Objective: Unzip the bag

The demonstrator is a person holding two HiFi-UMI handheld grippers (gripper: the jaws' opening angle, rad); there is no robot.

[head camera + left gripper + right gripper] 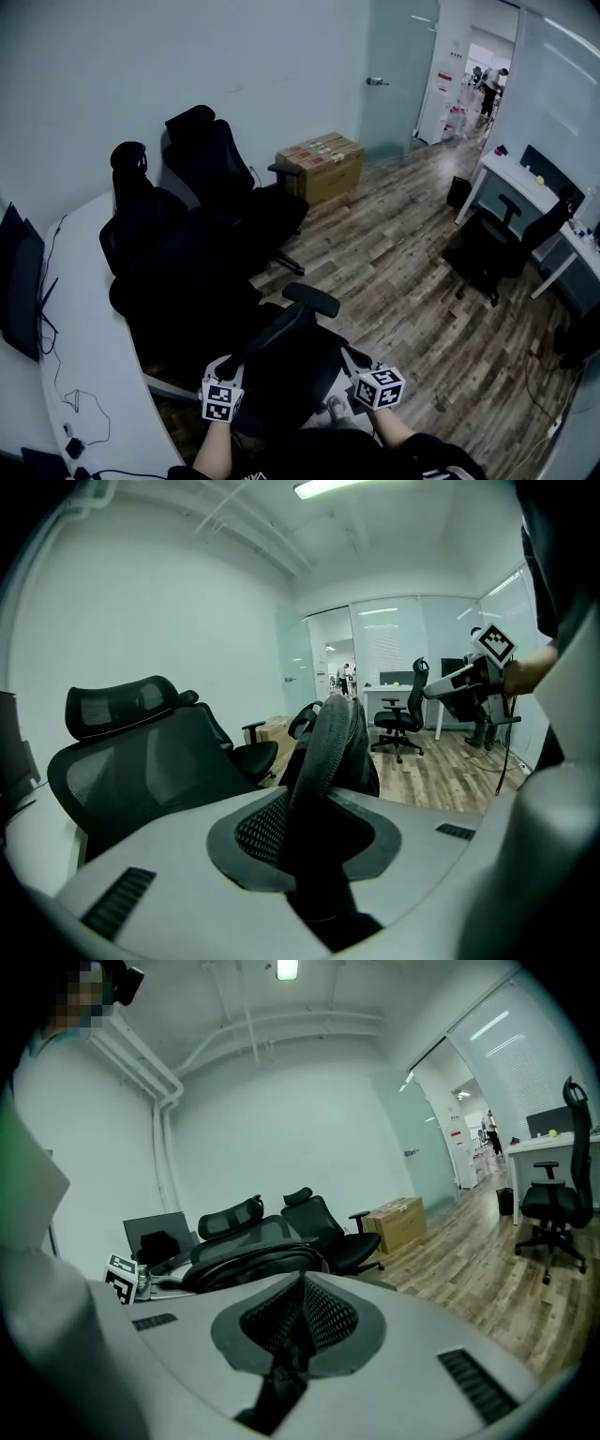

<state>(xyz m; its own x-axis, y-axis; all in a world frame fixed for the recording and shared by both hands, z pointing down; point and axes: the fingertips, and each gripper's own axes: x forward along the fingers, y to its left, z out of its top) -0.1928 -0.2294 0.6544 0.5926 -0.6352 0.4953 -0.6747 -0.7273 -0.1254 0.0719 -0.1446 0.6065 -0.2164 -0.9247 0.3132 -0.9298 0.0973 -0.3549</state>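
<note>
Right gripper [360, 362]: fingers [330, 1316] clenched, the two mesh pads meet on a centre line with nothing between them.

Left gripper [228, 369]: fingers [255, 832] also closed. The curved mesh edge of the near chair back [326, 747] rises right at the tips. Can't tell if it's pinched or just behind them.

Bag [251, 1258]: black, soft, rounded, with layered seams. It lies on its side just past the right fingertips and level with them, not touched. In the head view it blends into the black chairs, so I can't pick it out there.

Materials:
- Gripper bodies are smooth grey plastic, with dark woven mesh pads set in a heart-shaped recess.
- The chairs are black, with mesh backs and headrests.
- The worktop [94, 366] is white and smooth, with a curved front edge.
- The floor [403, 272] is wood plank.

Layout:
- The chair row [197, 187] is packed tight against the worktop's front edge, with the near chair [286, 342] directly ahead of both grippers.
- A monitor [21, 281] stands at the worktop's left edge, and loose cables [67, 405] lie near its near-left corner.
- A cardboard box [321, 164] sits beyond the worktop's far end.
- There is open floor to the right, up to another chair [495, 246] at a white desk [520, 183].
</note>
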